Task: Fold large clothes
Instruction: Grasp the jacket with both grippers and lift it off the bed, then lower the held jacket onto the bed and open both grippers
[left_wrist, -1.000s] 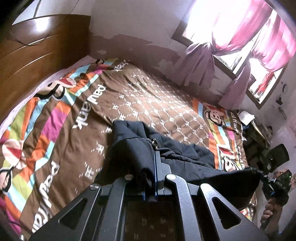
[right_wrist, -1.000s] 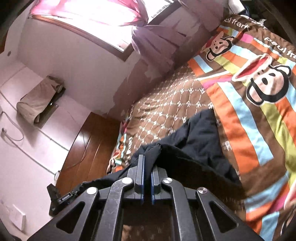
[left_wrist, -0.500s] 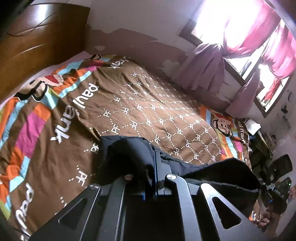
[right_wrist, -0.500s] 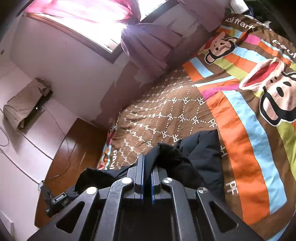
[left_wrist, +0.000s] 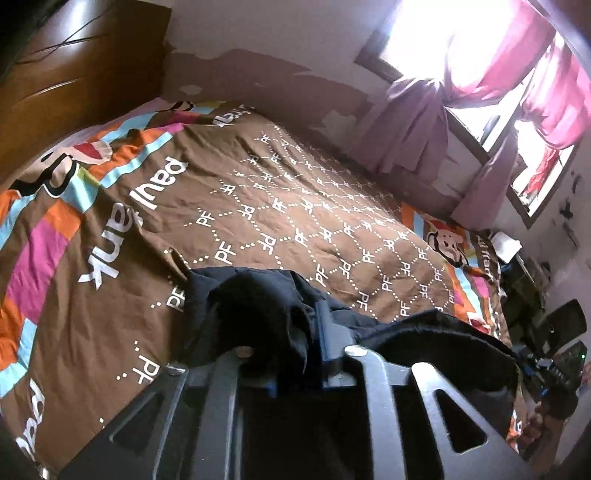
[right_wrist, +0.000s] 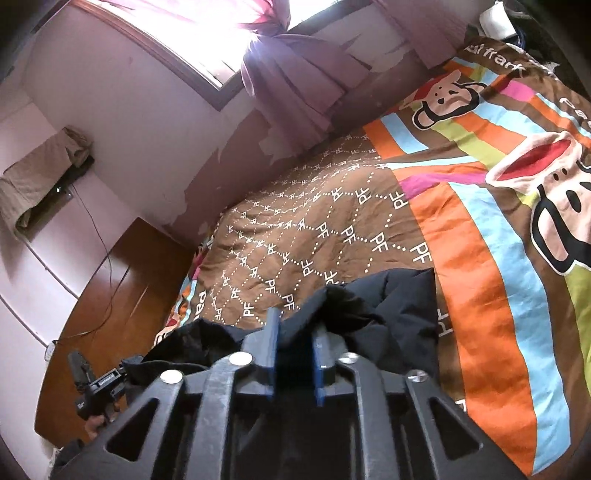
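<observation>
A dark navy garment (left_wrist: 240, 302) lies bunched on the brown patterned bed cover (left_wrist: 295, 206). One end is draped over my left gripper (left_wrist: 299, 343), hiding its left finger. Its jaws are opening, with loose cloth between them. In the right wrist view the garment's other end (right_wrist: 388, 306) rests on the cover (right_wrist: 314, 221) just ahead of my right gripper (right_wrist: 295, 332). Its blue pads (right_wrist: 272, 343) stand apart and are opening, with slack cloth in the gap. Each view shows the other gripper at the garment's far edge: the right one (left_wrist: 546, 373) and the left one (right_wrist: 99, 384).
A wooden headboard (left_wrist: 74, 74) closes the bed's far end. A window with pink curtains (left_wrist: 480, 48) sits in the wall along the bed. Dark clutter and a chair (left_wrist: 554, 321) stand past the bed's right side. A cable runs down the headboard (right_wrist: 107, 258).
Both grippers have sunk toward the bed with the garment. Their jaws, shut on the cloth before, now stand parted. The garment has settled onto the cover.
</observation>
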